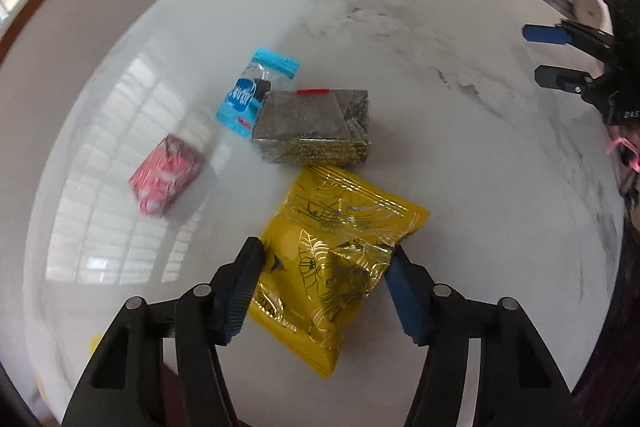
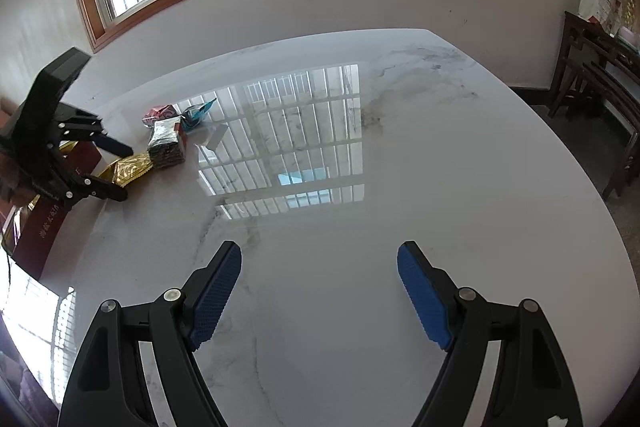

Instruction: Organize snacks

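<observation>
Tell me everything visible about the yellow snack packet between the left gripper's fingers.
The yellow packet is a glossy, pillow-shaped foil pouch with gold leaf line patterns and crimped ends. It lies flat and skewed on the white marble table, its far end close to the dark wrapped block; contact there is unclear. The left gripper straddles it, fingers open at either side, seemingly just at its edges. It looks sealed and slightly crinkled.

White script on the blue snack packet (image 1: 244, 98), gold characters on red box (image 2: 48, 223), both unreadable

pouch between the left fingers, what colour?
Yellow pouch with gold foil leaf print; best in the left wrist view.
</observation>
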Action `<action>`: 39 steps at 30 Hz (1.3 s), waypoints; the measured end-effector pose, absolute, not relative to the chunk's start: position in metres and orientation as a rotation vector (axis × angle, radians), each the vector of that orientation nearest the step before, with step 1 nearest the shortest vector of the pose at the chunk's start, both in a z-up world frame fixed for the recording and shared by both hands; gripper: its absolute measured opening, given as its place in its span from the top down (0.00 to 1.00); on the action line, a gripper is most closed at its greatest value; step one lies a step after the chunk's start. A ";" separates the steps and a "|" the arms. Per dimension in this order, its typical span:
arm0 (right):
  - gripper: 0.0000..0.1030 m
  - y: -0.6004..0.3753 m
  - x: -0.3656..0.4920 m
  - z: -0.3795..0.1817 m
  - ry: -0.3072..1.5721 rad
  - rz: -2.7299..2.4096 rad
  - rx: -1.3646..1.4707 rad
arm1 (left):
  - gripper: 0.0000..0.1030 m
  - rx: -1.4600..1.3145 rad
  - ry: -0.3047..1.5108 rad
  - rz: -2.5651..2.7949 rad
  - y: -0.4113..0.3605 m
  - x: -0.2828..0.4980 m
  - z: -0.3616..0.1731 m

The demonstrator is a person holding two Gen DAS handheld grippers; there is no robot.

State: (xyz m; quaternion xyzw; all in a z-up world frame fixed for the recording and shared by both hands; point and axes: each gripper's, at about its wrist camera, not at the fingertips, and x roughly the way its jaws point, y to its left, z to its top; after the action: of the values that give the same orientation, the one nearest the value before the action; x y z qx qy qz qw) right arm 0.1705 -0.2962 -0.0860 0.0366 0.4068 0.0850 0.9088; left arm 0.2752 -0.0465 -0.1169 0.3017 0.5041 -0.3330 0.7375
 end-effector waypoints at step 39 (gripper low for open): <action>0.50 -0.134 0.284 -0.095 0.909 0.462 -0.099 | 0.75 -0.244 0.958 -0.391 0.029 0.117 -0.034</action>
State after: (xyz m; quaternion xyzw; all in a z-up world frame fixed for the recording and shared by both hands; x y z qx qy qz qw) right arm 0.2840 -0.1336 -0.0945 -0.0473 0.4350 0.2213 0.8715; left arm 0.1171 0.0288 -0.0337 -0.1161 0.4570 -0.1864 0.8619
